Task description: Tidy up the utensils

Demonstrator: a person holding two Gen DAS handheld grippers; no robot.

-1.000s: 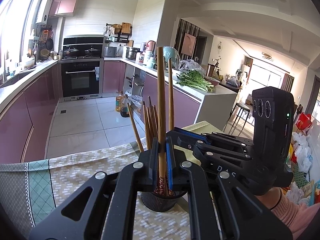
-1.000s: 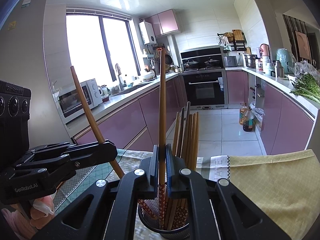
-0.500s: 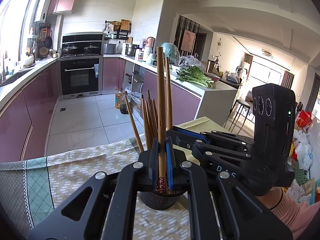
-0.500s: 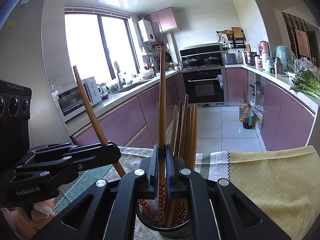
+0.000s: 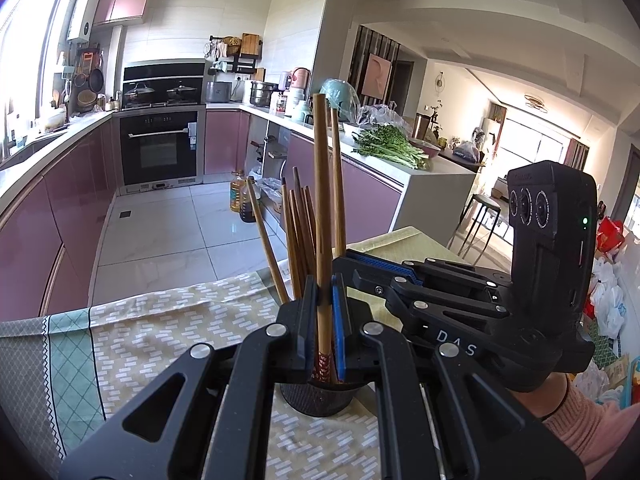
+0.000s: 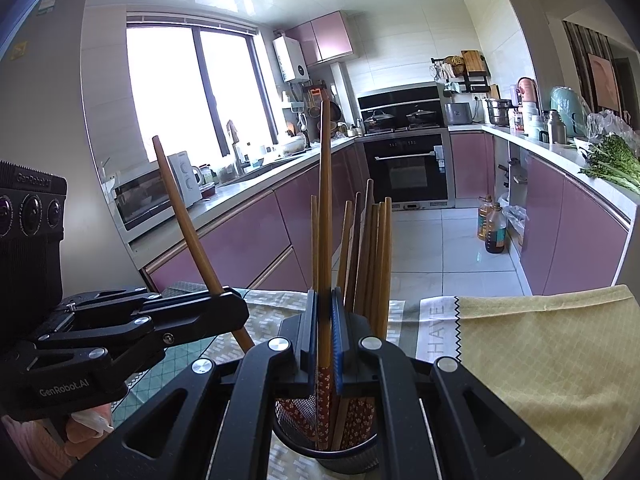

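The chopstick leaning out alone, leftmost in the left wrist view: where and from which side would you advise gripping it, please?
Probably its bare upper shaft, from the left in that view. The leaning chopstick tilts away from the other loose chopsticks, so that side is open; down at the mesh holder they crowd together.

A holder (image 6: 326, 446) of chopsticks (image 6: 370, 256) stands on the cloth-covered worktop (image 5: 160, 344), with kitchen cabinets (image 6: 248, 240) behind it.
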